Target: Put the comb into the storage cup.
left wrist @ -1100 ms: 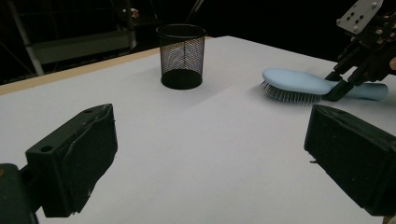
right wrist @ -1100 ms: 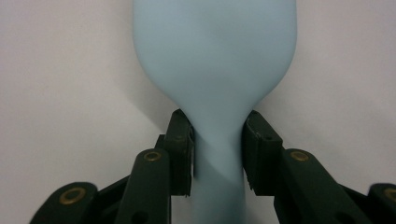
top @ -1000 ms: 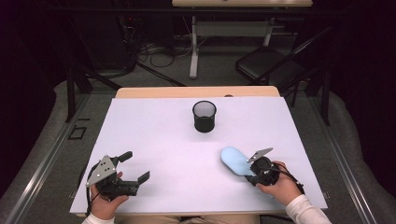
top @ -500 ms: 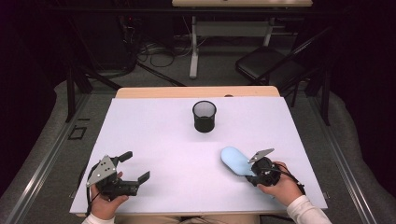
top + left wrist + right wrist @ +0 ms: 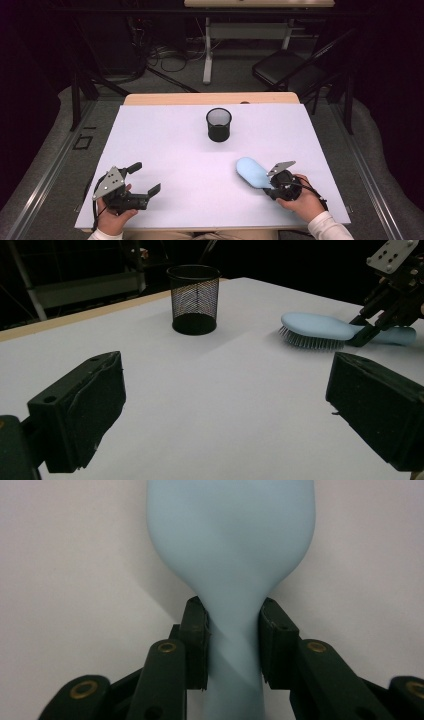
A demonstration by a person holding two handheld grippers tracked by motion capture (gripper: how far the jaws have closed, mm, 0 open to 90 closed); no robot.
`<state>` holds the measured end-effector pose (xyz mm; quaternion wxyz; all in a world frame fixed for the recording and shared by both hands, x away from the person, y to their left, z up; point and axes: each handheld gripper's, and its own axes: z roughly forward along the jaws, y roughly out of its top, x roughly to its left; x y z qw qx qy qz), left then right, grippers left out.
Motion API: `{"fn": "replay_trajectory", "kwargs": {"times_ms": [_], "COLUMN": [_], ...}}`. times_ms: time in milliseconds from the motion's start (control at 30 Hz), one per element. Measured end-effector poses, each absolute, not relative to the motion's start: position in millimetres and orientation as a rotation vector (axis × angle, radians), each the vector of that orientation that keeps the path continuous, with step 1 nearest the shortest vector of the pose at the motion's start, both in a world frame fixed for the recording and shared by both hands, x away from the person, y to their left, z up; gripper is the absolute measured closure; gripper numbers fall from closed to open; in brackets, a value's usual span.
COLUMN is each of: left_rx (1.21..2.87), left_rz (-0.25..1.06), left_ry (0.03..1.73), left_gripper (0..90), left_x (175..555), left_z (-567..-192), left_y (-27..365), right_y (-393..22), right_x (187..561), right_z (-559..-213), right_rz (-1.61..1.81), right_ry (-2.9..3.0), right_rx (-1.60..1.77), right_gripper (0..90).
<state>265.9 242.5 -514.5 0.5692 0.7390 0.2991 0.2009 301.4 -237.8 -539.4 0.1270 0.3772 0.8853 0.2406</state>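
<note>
- A white sheet (image 5: 165,150) is covering the table (image 5: 210,98); a strip of bare wood is showing along the far edge.
- The room around is lying dark: grey floor, a table leg (image 5: 207,55), cables (image 5: 160,52) and a folding chair (image 5: 285,70) beyond the far edge.
- The left hand (image 5: 112,217) is resting at the near left corner, carrying the left gripper (image 5: 145,178) low over the sheet, pointing towards the middle, jaws spread with nothing between them.
- The right hand (image 5: 300,202) is sitting near the right edge; the right gripper (image 5: 232,640) is pinching the brush (image 5: 252,172) by its handle neck, pads pressing both sides.
- The brush is lying bristles down on the sheet, head angled towards the cup (image 5: 218,124).
- The mesh cup is standing upright towards the far middle, well apart from both grippers; its inside is looking empty.
</note>
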Motion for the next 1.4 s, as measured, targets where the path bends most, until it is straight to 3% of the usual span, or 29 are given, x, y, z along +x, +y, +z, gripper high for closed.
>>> {"fn": "replay_trajectory", "kwargs": {"times_ms": [1400], "left_rx": [1.732], "left_rz": [0.477], "left_ry": [0.711], "left_gripper": [2.7], "left_x": [266], "left_z": [-515], "left_y": [243], "right_y": [-241], "right_x": [297], "right_z": [-526], "right_rz": [0.885], "right_ry": [2.455], "right_rx": [1.106], "right_gripper": [69.1]}}
